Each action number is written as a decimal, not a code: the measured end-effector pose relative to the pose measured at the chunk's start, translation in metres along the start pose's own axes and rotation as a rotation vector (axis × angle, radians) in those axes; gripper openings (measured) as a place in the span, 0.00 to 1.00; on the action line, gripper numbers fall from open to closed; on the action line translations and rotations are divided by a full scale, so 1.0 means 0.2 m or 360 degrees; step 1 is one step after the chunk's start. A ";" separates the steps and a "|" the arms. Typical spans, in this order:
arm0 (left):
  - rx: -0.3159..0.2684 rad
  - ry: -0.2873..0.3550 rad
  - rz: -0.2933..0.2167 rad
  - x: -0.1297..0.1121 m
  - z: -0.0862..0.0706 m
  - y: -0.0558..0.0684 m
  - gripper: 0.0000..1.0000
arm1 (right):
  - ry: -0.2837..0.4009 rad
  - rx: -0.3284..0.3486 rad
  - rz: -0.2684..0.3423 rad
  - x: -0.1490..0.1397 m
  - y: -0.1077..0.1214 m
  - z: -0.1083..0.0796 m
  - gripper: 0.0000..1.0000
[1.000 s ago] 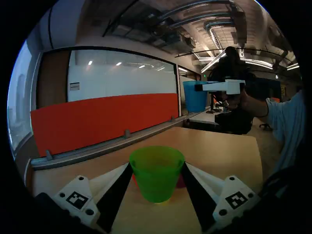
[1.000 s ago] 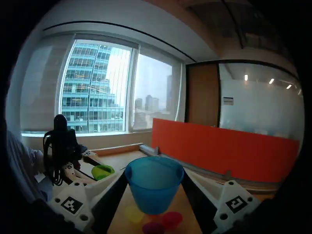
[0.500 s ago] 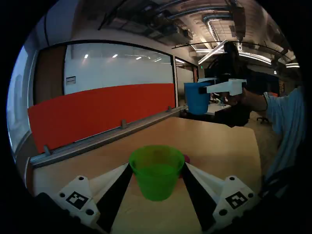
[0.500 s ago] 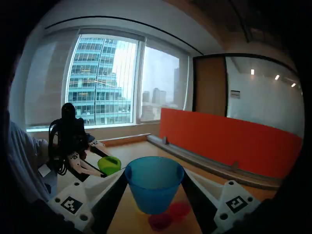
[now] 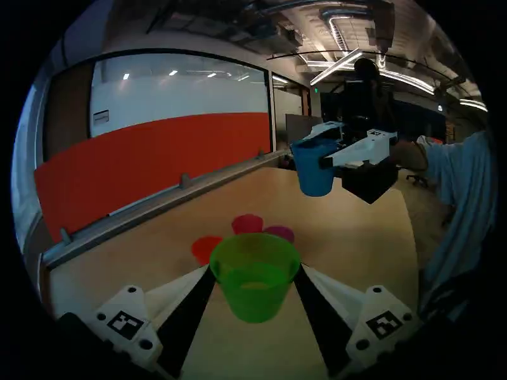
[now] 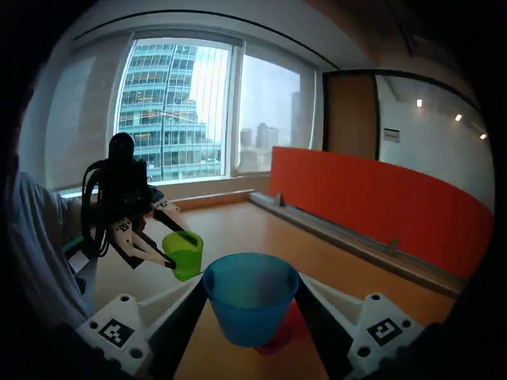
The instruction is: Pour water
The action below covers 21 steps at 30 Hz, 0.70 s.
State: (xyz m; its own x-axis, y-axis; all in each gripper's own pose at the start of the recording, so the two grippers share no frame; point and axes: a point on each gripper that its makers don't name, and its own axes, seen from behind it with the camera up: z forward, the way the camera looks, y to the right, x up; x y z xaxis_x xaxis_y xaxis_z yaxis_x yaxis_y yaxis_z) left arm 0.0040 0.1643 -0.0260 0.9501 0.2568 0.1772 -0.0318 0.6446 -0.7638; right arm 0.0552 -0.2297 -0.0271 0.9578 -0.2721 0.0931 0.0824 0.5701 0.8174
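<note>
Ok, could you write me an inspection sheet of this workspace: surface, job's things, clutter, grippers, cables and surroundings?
Surface: light wooden tabletop.
Job's things: translucent green plastic cup, liquid seemingly inside; blue plastic cup, contents unclear.
Clutter: flat round coloured discs on the tabletop.
Grippers: left hand-held gripper shut on the green cup; right hand-held gripper shut on the blue cup.
Cables: black cables looped on the left hand-held gripper's body.
Surroundings: orange partition panel; large window facing towers; a person's light sleeve.

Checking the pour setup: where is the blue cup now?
The blue cup sits low centre in the right gripper view, clamped in the right claw, with the green cup to its left.
</note>
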 end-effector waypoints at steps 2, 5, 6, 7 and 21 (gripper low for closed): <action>-0.0021 -0.0028 -0.0002 -0.03 0.01 0.02 0.86 | -0.0029 0.0014 -0.0007 -0.05 -0.01 0.01 0.92; -0.0039 -0.0060 0.0004 -0.06 0.03 0.04 0.86 | -0.0068 0.0030 -0.0018 -0.11 -0.02 0.01 0.92; -0.0044 -0.0070 0.0004 -0.07 0.03 0.04 0.86 | -0.0081 0.0034 -0.0022 -0.13 -0.02 0.01 0.92; -0.0051 -0.0082 0.0005 -0.08 0.03 0.05 0.86 | -0.0094 0.0037 -0.0025 -0.14 -0.03 0.01 0.92; -0.0156 -0.0226 0.0012 -0.24 0.05 0.12 0.86 | -0.0250 0.0124 -0.0032 -0.39 -0.09 0.04 0.92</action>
State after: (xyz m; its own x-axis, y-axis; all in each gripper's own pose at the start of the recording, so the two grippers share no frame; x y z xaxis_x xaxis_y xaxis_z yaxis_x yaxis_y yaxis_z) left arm -0.0464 0.1750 -0.0461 0.8963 0.3650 0.2521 -0.0014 0.5706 -0.8212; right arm -0.0224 -0.2257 -0.0443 0.9009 -0.4039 0.1588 0.0739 0.5032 0.8610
